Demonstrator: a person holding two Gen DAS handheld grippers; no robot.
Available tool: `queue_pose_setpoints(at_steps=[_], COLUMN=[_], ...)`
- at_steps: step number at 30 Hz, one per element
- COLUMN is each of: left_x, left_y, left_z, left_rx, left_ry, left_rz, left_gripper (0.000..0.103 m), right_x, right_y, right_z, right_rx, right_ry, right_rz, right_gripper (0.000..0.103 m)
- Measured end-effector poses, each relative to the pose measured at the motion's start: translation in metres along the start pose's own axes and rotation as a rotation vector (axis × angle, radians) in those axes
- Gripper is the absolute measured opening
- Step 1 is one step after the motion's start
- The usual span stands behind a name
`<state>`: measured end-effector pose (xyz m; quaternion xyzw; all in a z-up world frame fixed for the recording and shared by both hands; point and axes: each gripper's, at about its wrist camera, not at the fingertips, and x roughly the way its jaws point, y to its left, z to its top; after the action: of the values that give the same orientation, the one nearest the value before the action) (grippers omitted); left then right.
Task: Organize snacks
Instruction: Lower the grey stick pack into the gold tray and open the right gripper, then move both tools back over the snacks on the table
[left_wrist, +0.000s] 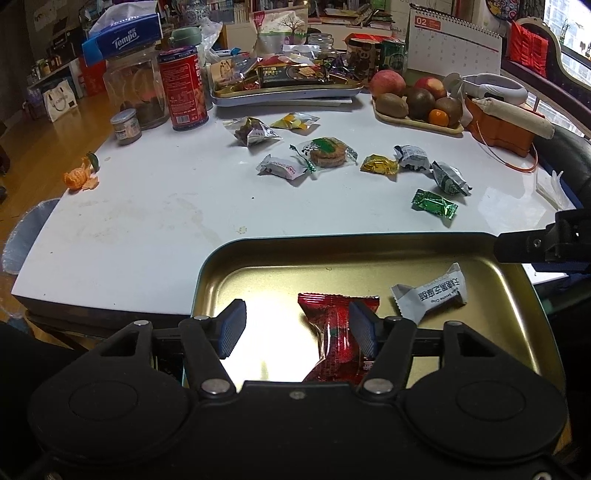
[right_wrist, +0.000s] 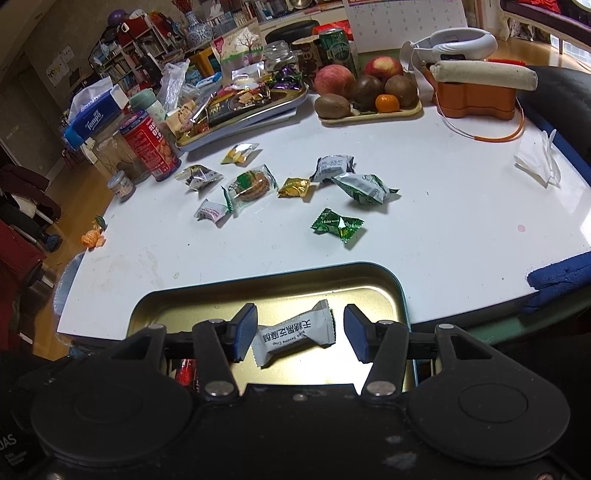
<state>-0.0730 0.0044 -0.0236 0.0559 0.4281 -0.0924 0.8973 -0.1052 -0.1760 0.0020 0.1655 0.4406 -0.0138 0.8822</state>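
A gold tin tray (left_wrist: 369, 242) (right_wrist: 295, 267) sits at the near edge of the white table. A red snack packet (left_wrist: 332, 332) lies in it between the pads of my left gripper (left_wrist: 299, 326), close against the right pad; the jaws stand wide and do not pinch it. A white sesame-crisp packet (left_wrist: 432, 293) (right_wrist: 295, 334) lies in the tray between the spread pads of my right gripper (right_wrist: 301, 332), not pressed. Several wrapped snacks lie loose farther out, among them a green candy (left_wrist: 434, 204) (right_wrist: 338, 224), a gold candy (left_wrist: 379, 164) (right_wrist: 294, 187) and a wrapped cookie (left_wrist: 327, 151) (right_wrist: 253, 184).
At the back stand a second tray heaped with snacks (left_wrist: 288, 92), a fruit tray (left_wrist: 417, 123), a red can (left_wrist: 183, 92), a glass jar (left_wrist: 135, 88) and an orange box (left_wrist: 502, 129). A peeled tangerine (left_wrist: 77, 179) lies at the left edge, a blue cloth (right_wrist: 561, 280) at the right.
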Motion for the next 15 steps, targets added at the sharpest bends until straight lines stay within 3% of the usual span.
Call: queue_pose_setpoints(at_steps=[3,9,15], left_x=[0.0007,0.0018,-0.0006], left_y=[-0.0002,0.0,-0.004], left_z=[0.0002,0.0012,0.0029], left_rx=[0.001,-0.01,0.019], left_ry=[-0.001,0.023,0.026], left_rz=[0.027,-0.006,-0.035], left_gripper=[0.065,0.065,0.065], right_x=[0.0021,0.0001,0.0034], right_y=[0.0007,0.0069,0.0085], right_z=[0.0002,0.0017,0.0062], right_rx=[0.002,-0.031,-0.04], right_ry=[0.014,-0.007,0.01], right_rz=[-0.006,-0.036,-0.06], right_gripper=[0.067,0.081,0.082])
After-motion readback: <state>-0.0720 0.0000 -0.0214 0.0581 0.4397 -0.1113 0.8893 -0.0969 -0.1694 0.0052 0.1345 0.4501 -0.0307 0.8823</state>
